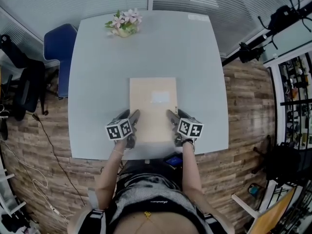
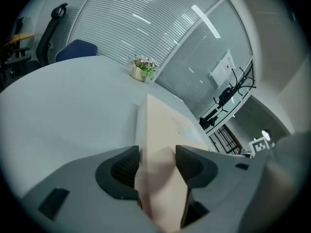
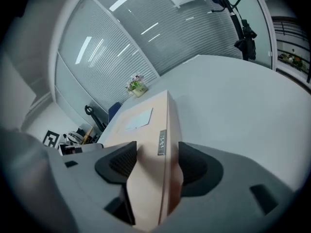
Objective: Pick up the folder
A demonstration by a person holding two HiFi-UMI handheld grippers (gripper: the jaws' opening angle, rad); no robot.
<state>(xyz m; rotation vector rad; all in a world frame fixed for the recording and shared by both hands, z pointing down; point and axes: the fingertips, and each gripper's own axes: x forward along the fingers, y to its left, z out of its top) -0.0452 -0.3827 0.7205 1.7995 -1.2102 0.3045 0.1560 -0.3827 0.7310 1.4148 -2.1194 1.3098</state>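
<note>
A beige folder [image 1: 152, 108] lies flat on the pale grey table [image 1: 97, 72], near its front edge, with a white label on top. My left gripper [image 1: 133, 117] sits at the folder's near left edge and my right gripper [image 1: 172, 116] at its near right edge. In the left gripper view the folder [image 2: 163, 125] runs between the jaws of that gripper [image 2: 157, 163]. The right gripper view shows the folder [image 3: 146, 125] between the jaws of that gripper [image 3: 156, 161], a small spine tag beside them. Both grippers stand open around the folder's edge.
A small pot of pink flowers [image 1: 124, 22] stands at the table's far edge. A blue chair [image 1: 58, 43] and a black chair [image 1: 24, 87] stand to the left. A dark phone-like object [image 1: 173, 160] shows by the table's front edge.
</note>
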